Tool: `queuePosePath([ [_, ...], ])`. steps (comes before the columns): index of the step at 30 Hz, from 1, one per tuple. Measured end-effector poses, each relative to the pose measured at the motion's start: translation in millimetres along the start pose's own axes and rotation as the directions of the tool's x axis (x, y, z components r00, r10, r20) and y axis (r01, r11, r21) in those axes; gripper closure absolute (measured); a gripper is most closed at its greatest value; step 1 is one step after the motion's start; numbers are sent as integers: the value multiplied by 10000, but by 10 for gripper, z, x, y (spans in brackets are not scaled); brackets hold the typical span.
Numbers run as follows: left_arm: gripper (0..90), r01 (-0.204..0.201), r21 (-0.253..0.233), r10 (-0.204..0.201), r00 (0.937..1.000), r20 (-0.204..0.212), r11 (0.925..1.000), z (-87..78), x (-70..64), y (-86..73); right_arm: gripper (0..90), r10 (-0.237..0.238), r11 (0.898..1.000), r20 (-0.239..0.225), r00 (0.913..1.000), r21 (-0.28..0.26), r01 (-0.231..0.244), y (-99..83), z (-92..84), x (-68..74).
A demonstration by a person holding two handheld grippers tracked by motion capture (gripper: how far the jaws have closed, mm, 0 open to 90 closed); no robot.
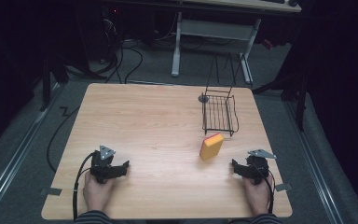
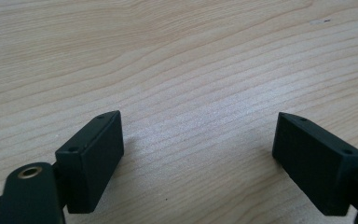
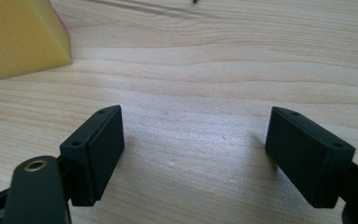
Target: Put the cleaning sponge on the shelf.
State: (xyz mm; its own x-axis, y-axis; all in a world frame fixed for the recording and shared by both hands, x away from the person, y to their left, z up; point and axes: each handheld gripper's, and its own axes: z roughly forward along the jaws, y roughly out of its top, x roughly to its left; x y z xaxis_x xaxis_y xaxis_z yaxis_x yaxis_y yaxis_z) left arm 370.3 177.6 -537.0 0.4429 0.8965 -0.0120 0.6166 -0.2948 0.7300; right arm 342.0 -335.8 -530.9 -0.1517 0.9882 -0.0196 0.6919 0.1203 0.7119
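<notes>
Left tool [image 1: 127, 164] resting on the near left of the wooden table [image 1: 144, 121], jaws spread wide over bare wood; right tool [image 1: 233, 164] resting at the near right, jaws likewise spread wide with nothing between them. Yellow sponge [image 1: 211, 146] with a pink top lying right of centre, near the right tool but apart from it, just in front of the black wire rack [image 1: 218, 114] standing at the far right of the table.

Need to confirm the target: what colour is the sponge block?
Yellow-orange, with a pink-red top layer; the sponge block shows best in the high view.
</notes>
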Motion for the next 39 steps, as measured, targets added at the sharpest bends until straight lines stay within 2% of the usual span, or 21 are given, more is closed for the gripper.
queuePosePath([
  [39, 170, 12, -2, -12, 10000, -17, 10000, 0, 0, 2, 200, -71, 10000, -140, 9999, -41, 71, 11, 13, -2],
])
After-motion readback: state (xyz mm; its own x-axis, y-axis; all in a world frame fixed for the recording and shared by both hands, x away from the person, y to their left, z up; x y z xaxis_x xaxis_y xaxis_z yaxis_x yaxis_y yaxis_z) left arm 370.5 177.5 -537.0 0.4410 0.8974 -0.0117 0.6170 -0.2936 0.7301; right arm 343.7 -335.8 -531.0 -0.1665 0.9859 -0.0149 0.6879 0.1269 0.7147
